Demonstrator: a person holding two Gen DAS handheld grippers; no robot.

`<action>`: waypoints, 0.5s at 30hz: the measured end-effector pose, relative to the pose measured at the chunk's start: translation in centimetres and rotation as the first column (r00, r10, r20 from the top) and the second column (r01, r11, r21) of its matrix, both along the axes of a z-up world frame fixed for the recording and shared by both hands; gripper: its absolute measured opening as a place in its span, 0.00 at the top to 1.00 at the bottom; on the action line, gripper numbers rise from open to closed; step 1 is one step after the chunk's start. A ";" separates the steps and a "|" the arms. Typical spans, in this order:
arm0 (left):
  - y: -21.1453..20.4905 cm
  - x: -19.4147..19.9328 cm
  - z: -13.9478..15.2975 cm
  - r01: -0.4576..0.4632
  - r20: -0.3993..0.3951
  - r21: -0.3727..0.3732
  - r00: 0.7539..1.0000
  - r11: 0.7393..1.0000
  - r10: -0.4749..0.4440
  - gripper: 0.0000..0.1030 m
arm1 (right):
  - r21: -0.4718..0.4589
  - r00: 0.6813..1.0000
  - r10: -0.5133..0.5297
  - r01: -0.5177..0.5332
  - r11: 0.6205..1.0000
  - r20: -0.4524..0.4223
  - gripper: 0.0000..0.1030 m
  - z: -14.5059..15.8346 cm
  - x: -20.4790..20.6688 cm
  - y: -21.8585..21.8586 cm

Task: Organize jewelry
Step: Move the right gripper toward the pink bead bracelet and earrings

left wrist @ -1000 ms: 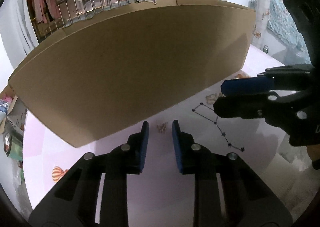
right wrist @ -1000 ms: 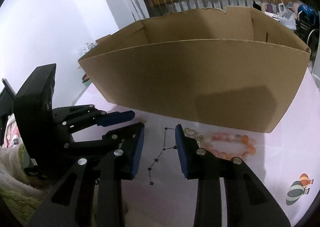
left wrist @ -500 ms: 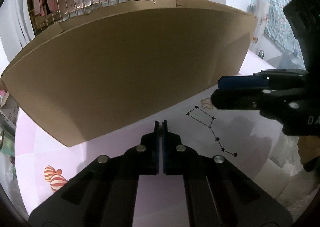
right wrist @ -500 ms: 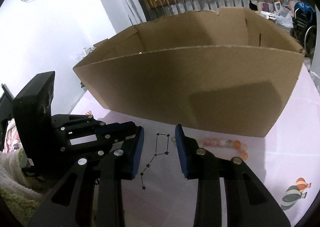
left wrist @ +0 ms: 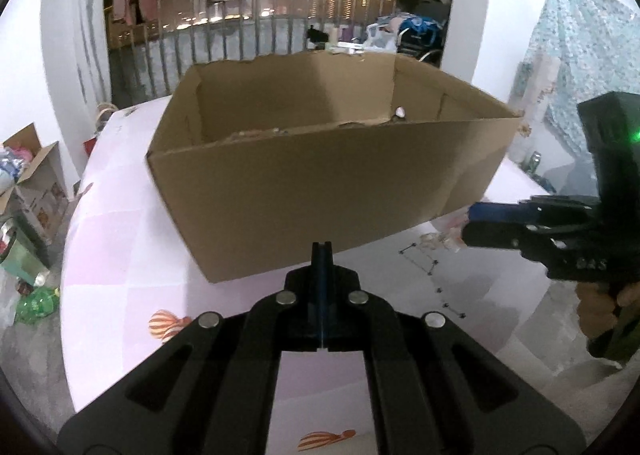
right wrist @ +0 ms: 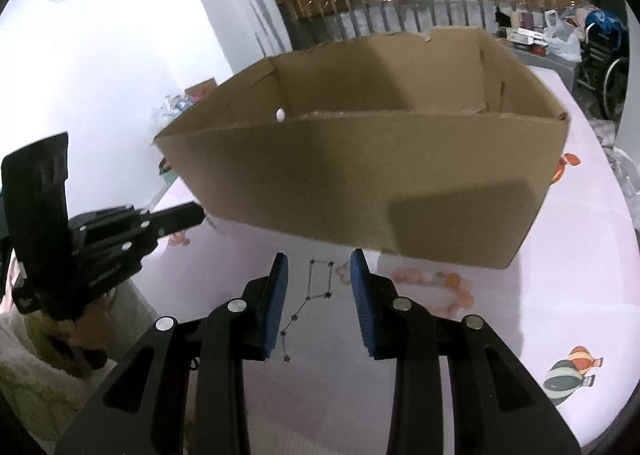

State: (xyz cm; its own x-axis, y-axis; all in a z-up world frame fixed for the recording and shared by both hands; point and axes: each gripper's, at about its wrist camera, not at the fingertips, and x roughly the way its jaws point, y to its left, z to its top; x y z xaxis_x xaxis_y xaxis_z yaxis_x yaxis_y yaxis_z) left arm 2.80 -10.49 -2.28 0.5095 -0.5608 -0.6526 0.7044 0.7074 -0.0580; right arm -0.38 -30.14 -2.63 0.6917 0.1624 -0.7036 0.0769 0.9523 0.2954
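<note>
An open cardboard box (left wrist: pixel 320 195) (right wrist: pixel 360 175) stands on the pink tablecloth, with a white bead (left wrist: pixel 399 111) (right wrist: pixel 281 115) inside against a wall. My left gripper (left wrist: pixel 321 251) (right wrist: pixel 196 215) hangs above the cloth before the box's front wall, jaws pressed together. The small gold trinket they closed around is hidden by the pads. My right gripper (right wrist: pixel 318 267) (left wrist: pixel 468 223) stands open over the cloth. An orange and pink bead bracelet (right wrist: pixel 436 283) (left wrist: pixel 440 241) lies just right of its right finger, at the foot of the box.
The tablecloth (right wrist: pixel 520 315) carries balloon prints and a black constellation drawing (right wrist: pixel 316 283). A railing hung with clothes (left wrist: pixel 280 15) runs behind the table. A smaller carton (left wrist: pixel 32 167) sits on the floor to the left. A person's hand (left wrist: pixel 600 311) grips the right tool.
The left jaws closed around a small gold trinket on the cloth, then the gripper rose and drew back, so the box's inside came into view. The right gripper hardly moved.
</note>
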 end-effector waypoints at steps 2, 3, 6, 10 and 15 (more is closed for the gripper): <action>0.2 0.4 -0.5 -0.021 -0.018 0.006 1.000 1.000 0.022 1.00 | -0.004 1.000 0.020 -0.021 1.000 -0.022 0.69 -0.6 0.4 0.5; 0.3 0.9 -0.5 -0.026 -0.027 0.001 0.999 1.000 0.026 1.00 | -0.007 0.999 0.022 -0.022 1.000 -0.030 0.69 -0.8 0.5 0.6; 0.0 0.9 -0.6 -0.032 -0.024 -0.002 0.999 0.999 0.032 1.00 | 0.017 0.998 0.020 -0.019 1.000 -0.063 0.69 -1.6 0.8 0.4; 0.0 1.0 -0.7 -0.032 -0.033 -0.002 0.999 0.999 0.032 1.00 | 0.071 0.995 -0.006 0.013 0.997 -0.103 0.70 -2.9 1.4 -0.7; 0.4 1.6 -0.9 -0.041 -0.055 -0.011 0.998 0.999 0.041 1.00 | -0.027 0.996 -0.015 0.012 1.000 -0.094 0.70 -2.8 2.6 -0.4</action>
